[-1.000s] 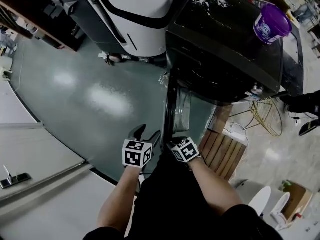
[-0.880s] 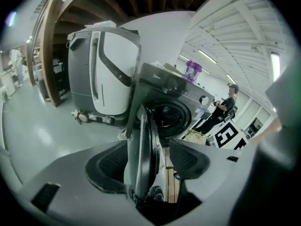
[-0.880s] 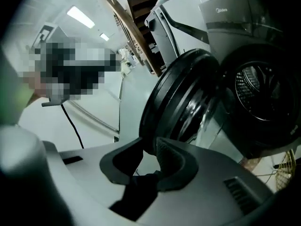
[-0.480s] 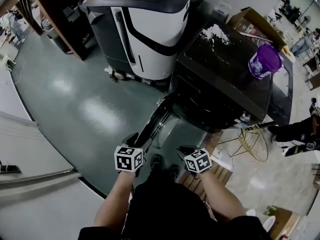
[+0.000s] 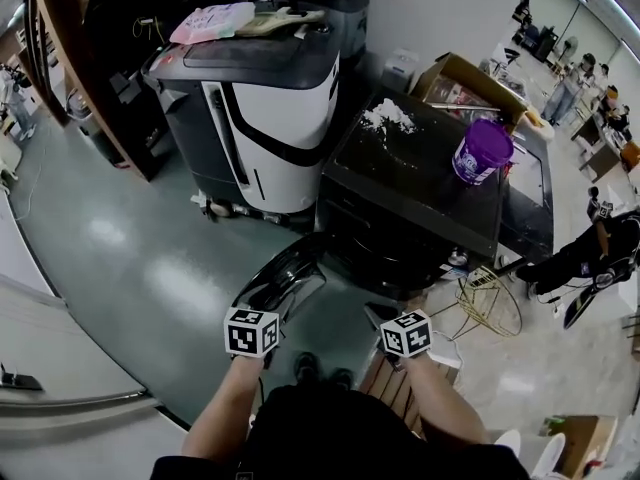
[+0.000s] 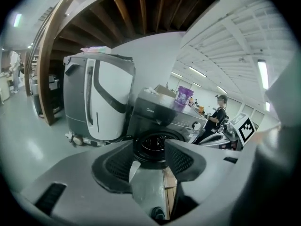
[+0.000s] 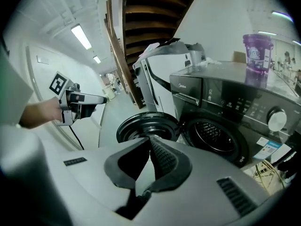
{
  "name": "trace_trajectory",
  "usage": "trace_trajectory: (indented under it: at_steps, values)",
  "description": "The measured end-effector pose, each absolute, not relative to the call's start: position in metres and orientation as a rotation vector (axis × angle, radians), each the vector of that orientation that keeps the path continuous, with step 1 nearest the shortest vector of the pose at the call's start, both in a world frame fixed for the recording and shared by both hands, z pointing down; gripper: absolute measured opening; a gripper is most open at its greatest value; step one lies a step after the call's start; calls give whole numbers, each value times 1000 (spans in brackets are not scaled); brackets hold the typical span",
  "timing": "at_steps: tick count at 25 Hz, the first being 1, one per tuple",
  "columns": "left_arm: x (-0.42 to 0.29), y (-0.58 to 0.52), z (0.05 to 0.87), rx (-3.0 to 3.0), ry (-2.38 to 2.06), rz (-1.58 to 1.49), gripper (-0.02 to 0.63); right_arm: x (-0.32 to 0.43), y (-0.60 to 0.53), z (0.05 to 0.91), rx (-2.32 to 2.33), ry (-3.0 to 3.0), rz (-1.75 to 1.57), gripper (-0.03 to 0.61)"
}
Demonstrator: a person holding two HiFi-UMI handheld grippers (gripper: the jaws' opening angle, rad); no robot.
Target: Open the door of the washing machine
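backing up and away from the washing machine (image 5: 410, 183), whose door (image 5: 280, 278) hangs swung wide so the job seems done, your left gripper (image 6: 150, 152) is closing on nothing and your right gripper (image 7: 150, 144) sits pinched together, empty.

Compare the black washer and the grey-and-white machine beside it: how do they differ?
The washer is black all over; the machine has a white front panel. The machine stands taller than the washer. The washer's round door hangs open; the machine shows no open door. A purple tub sits on the washer, a pink sheet on the machine. Both stand side by side on the same floor.
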State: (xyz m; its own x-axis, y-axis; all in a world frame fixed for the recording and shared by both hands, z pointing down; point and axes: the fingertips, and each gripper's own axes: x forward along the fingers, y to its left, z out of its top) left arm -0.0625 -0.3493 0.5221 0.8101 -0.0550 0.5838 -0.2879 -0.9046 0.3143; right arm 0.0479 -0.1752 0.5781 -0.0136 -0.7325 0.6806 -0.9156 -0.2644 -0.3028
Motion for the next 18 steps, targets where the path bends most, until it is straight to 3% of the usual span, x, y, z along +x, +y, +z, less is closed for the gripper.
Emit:
trace_trajectory:
  at_steps: [18]
  values:
    - [-9,-363,446,2699,-43,561,122,90,-164,491,2369,-1704,980,17]
